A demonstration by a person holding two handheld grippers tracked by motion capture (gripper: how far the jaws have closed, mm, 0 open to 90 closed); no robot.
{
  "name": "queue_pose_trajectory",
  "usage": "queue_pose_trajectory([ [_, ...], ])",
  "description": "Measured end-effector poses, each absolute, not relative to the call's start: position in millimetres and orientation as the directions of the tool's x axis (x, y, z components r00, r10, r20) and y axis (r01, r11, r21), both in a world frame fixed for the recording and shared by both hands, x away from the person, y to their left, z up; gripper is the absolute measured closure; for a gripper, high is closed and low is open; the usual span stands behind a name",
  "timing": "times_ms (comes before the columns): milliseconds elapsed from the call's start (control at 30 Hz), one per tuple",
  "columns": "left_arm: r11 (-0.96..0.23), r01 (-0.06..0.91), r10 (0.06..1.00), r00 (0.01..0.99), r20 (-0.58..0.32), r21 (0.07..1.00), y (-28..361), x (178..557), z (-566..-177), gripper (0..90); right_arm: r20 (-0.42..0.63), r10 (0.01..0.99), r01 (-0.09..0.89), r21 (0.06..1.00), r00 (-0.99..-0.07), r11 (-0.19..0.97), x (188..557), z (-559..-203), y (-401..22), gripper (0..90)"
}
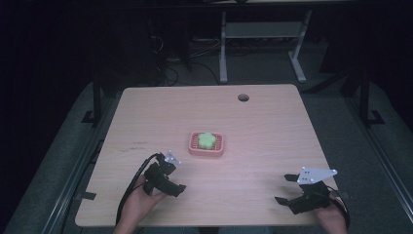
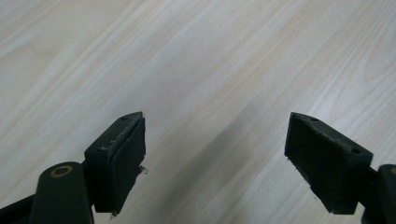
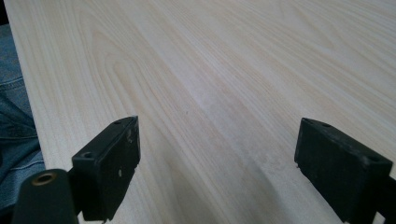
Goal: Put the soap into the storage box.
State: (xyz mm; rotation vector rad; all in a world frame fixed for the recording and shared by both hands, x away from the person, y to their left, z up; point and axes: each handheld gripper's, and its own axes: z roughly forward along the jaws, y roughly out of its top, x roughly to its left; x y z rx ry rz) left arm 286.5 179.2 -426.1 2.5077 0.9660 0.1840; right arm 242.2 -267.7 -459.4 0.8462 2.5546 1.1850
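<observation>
A green flower-shaped soap lies in a pink slatted dish near the middle of the wooden table. My left gripper rests at the front left, below and left of the dish, held by a hand. In the left gripper view that left gripper is open over bare wood. At the front right, the right gripper points leftward with its jaws spread. The right gripper view shows the right gripper open with nothing between its pads.
A round cable hole sits near the table's far edge. White desk legs stand on the floor behind. A black cable trails from the left gripper. Blue jeans show past the table's near edge.
</observation>
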Motion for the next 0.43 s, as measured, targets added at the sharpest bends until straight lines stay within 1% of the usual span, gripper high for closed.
queue_pose_trajectory([
  [200,-0.638,0.613,0.674,0.737,-0.047,0.466,186.4,278.2,-430.6,20.3,0.058,0.581,0.419,0.752,-0.812,0.509,242.4,-459.6,-268.8,13.8],
  [300,-0.605,0.619,0.687,0.724,-0.065,0.501,194.5,272.7,-430.7,20.3,0.055,0.578,0.414,0.753,-0.814,0.511,242.6,-459.4,-268.6,13.8],
  [367,-0.615,0.601,0.684,0.729,-0.034,0.51,197.5,270.0,-429.5,21.1,0.057,0.577,0.414,0.754,-0.815,0.51,242.4,-458.4,-268.3,13.8],
  [433,-0.608,0.604,0.696,0.718,-0.022,0.515,199.7,268.4,-431.3,21.3,0.056,0.571,0.407,0.758,-0.819,0.509,242.4,-457.8,-268.1,13.8],
])
